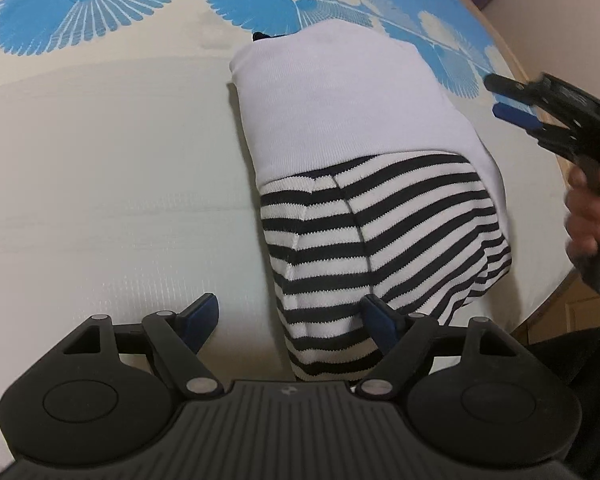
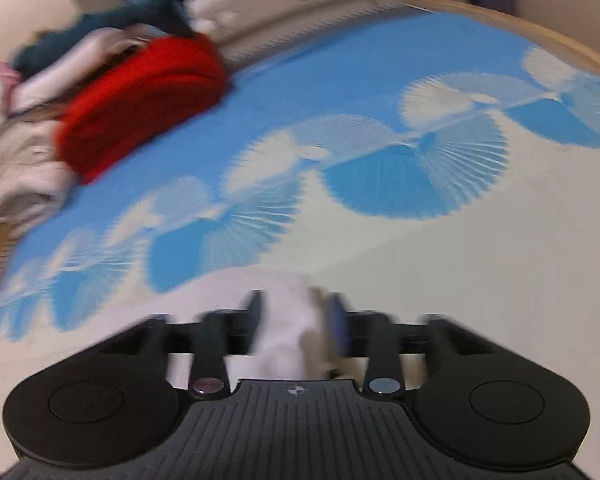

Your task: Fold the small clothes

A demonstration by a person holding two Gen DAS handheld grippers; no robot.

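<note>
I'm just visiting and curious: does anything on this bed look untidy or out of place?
The folded garment looks uneven: its striped sleeves spill out below the white body. Farther off, a loose heap of clothes sits unfolded at the mattress edge.

Left wrist view looks steeply down, close over the garment [image 1: 352, 168] on the bedspread [image 1: 100, 160], from behind the left gripper [image 1: 290, 316]. Right wrist view sits low and near the bedspread [image 2: 480, 260], aimed shallower across it toward a clothes pile [image 2: 112, 112] at the far end; blurred. Both views share the blue-and-cream bedspread and white cloth of the garment [image 2: 288, 332]; the left view also catches the right gripper [image 1: 512, 100] at its right edge.
</note>
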